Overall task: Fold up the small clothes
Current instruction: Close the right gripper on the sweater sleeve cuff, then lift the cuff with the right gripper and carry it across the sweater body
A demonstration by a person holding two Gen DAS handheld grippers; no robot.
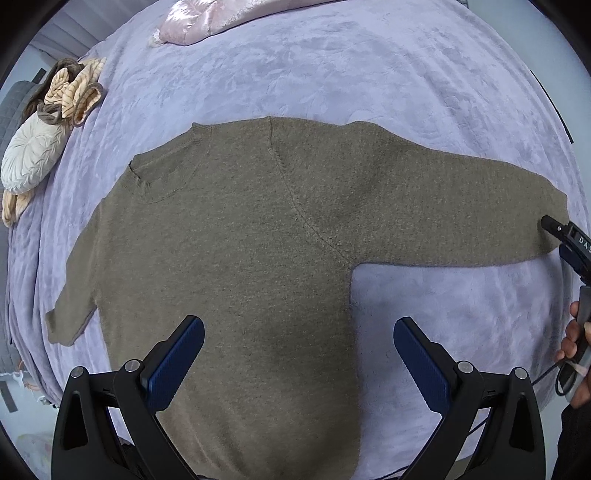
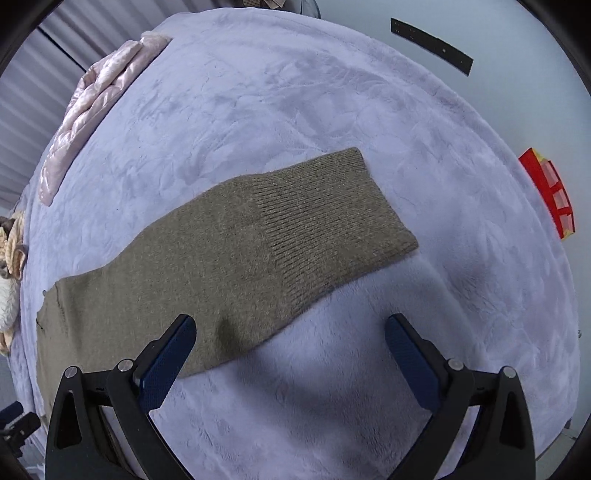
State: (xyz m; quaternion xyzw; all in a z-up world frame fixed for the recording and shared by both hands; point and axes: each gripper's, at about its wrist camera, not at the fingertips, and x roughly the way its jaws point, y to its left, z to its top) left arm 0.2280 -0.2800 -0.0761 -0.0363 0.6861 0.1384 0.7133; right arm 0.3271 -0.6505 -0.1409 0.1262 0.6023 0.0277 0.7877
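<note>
An olive-brown knit sweater (image 1: 240,229) lies flat on the lavender blanket, neck to the upper left and one sleeve stretched out to the right. My left gripper (image 1: 299,328) hangs open straight above the sweater's body near its side edge, nothing between its blue pads. In the right wrist view the sleeve (image 2: 236,254) with its ribbed cuff (image 2: 332,225) runs diagonally. My right gripper (image 2: 290,326) stands open over the sleeve's lower edge, its left finger (image 2: 173,354) above the knit and the other above bare blanket. That right gripper (image 1: 569,240) also shows beside the cuff in the left wrist view.
A pink quilted garment (image 1: 195,22) lies at the far edge of the blanket (image 1: 332,74). A pale round cushion (image 1: 29,155) and striped ruffled clothes (image 1: 74,92) sit at the left edge. A person's hand (image 1: 576,350) is at the right. A red object (image 2: 550,192) stands beyond the bed.
</note>
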